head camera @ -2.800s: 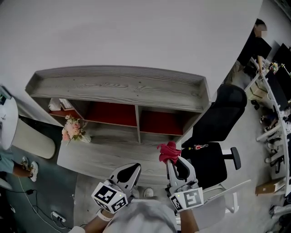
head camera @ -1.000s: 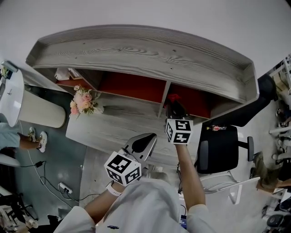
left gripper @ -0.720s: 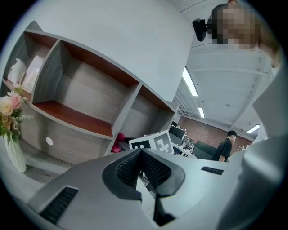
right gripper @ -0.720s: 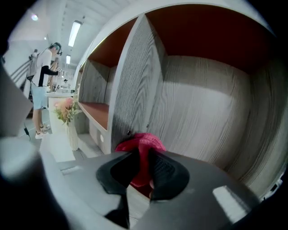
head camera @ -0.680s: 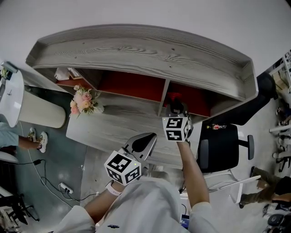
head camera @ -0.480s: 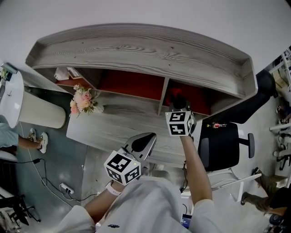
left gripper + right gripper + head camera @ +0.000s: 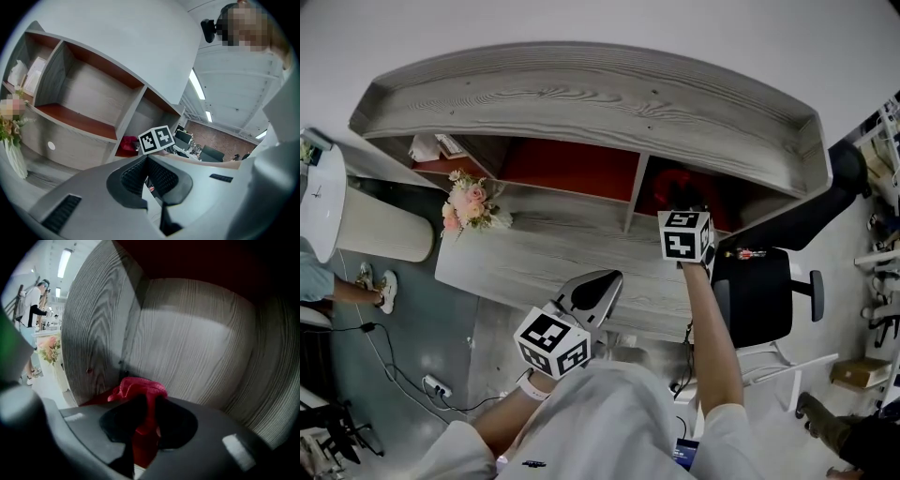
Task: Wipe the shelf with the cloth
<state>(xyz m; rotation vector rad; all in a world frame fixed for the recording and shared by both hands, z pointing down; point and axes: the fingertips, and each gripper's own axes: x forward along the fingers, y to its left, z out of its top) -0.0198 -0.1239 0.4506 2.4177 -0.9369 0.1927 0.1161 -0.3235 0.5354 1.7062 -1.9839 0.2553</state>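
Where the shelf's (image 7: 581, 103) right compartment (image 7: 729, 206) opens at one o'clock, right gripper (image 7: 147, 403) fingers, easing apart, pinch the red cloth (image 7: 138, 386) inside; left gripper (image 7: 146, 164) fingers pressed together, empty, at six o'clock.

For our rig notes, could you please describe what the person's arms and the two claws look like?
Both claws are smooth grey plastic shells with black ribbed pads: the left claw, and the right claw, now opening slightly around the red cloth. Each carries a white cube with black square markers. The person wears a white short-sleeved top.
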